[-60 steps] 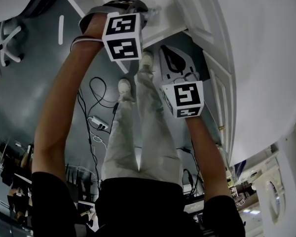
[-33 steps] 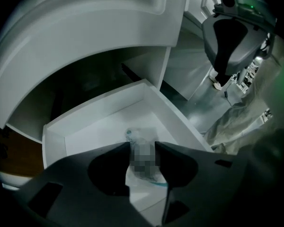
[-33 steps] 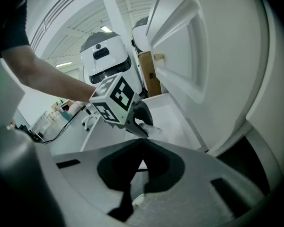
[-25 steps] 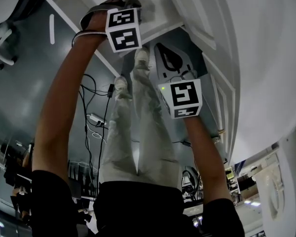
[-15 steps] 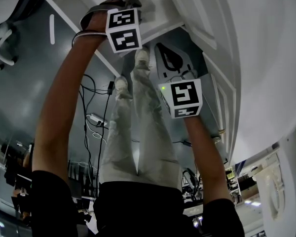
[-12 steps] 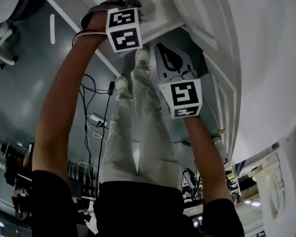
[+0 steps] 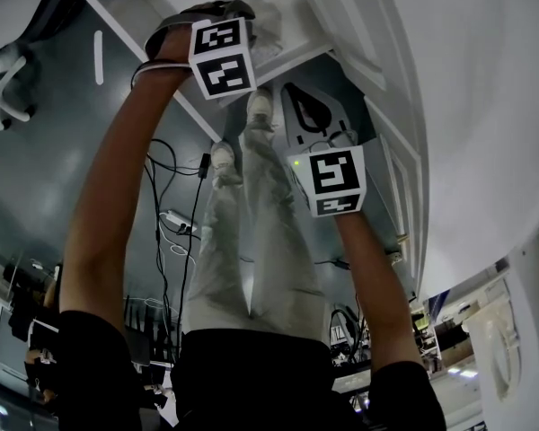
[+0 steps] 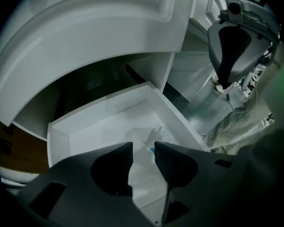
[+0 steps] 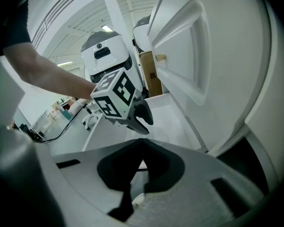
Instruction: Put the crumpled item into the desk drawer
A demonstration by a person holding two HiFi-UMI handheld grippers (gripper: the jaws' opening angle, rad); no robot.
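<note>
Left gripper (image 8: 143, 148), jaws closing on nothing above the crumpled item (image 8: 154, 135) in the white drawer (image 8: 59, 138): I should lift straight out; right gripper (image 9: 141, 144) pinched together, empty.

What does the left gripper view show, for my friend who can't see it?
A crumpled clear item lies in an open white drawer, just past the left gripper's dark jaws. The jaws stand apart but are closing, with nothing pinched between them.
</note>
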